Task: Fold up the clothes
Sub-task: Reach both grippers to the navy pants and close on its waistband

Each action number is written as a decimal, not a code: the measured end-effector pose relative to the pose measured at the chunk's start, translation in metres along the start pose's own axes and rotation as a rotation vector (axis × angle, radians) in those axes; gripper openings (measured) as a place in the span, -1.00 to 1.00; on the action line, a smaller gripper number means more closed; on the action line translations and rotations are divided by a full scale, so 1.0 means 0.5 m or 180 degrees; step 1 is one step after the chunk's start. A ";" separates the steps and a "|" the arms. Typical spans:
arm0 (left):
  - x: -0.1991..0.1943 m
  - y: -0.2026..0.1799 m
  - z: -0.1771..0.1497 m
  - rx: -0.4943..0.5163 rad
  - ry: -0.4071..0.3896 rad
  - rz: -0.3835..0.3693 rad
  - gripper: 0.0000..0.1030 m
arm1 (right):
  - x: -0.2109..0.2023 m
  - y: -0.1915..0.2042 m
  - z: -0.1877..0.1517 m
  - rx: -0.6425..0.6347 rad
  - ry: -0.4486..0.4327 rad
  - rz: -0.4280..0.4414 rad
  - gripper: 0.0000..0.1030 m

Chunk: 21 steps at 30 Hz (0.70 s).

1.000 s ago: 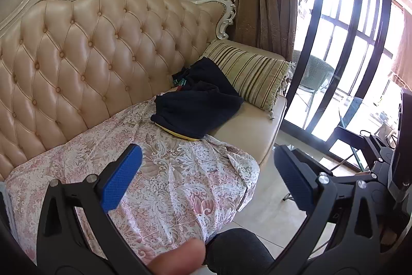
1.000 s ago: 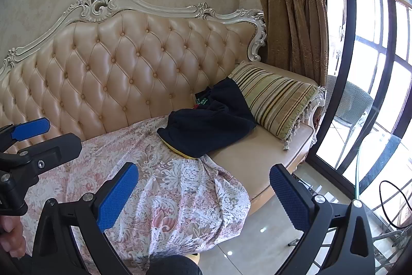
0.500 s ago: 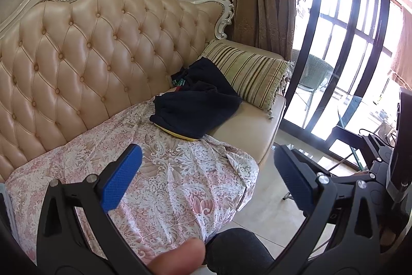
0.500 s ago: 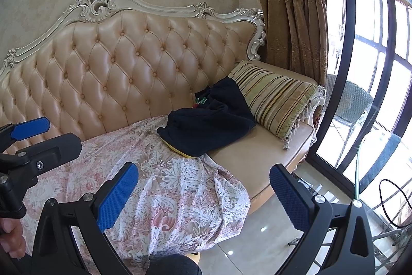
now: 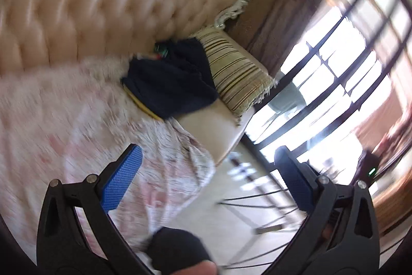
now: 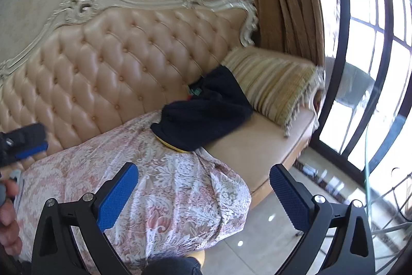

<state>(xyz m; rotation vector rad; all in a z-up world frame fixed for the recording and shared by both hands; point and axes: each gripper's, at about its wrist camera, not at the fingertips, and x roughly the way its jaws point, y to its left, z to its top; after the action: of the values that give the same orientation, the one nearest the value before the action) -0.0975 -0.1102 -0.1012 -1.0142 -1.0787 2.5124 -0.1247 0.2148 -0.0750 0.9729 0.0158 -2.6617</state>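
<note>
**Both jaws open, dark clothes waiting on the sofa**

Your left gripper (image 5: 206,179) hangs in the air in front of the sofa (image 6: 257,146), its jaws spread wide with nothing between the blue pads (image 5: 121,182). The left wrist view is tilted and heavily blurred, so fine detail there cannot be read. Your right gripper (image 6: 203,192) is likewise open and empty, held above the sofa's front edge and the tiled floor (image 6: 262,231).

The dark navy clothes (image 6: 203,115) lie in a loose heap on the seat toward the sofa's right end, against the tufted backrest (image 6: 123,56). A yellow edge shows under the heap's front, and something green and red peeks out at its back. The heap's right side touches the striped pillow (image 6: 273,84) at the right end of the seat; its left side rests on the pink floral cover (image 6: 164,192), which drapes over the front edge. Both grippers are well apart from the clothes.

In the right wrist view, your left gripper shows at the left border with fingers (image 6: 7,221) below it.
</note>
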 end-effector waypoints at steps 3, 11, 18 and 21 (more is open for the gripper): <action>0.107 0.127 0.060 -0.0661 0.0196 -0.0466 0.93 | 0.095 -0.053 0.026 0.0233 0.0130 0.0076 1.00; 0.381 0.369 0.180 -0.1728 0.0363 -0.0485 0.50 | 0.409 -0.133 0.149 0.0446 0.0535 0.0381 1.00; 0.555 0.475 0.249 -0.1909 0.0405 -0.0177 0.42 | 0.608 -0.123 0.253 -0.0097 0.0545 0.0038 1.00; 0.598 0.486 0.262 -0.1902 0.0459 -0.0012 0.41 | 0.665 -0.128 0.276 -0.0218 0.0559 -0.0069 1.00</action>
<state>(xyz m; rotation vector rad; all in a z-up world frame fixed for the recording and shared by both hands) -0.3908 -0.2199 -0.3608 -1.2999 -1.8301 2.1018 -0.4703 0.1669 -0.1845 1.1866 0.1559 -2.5681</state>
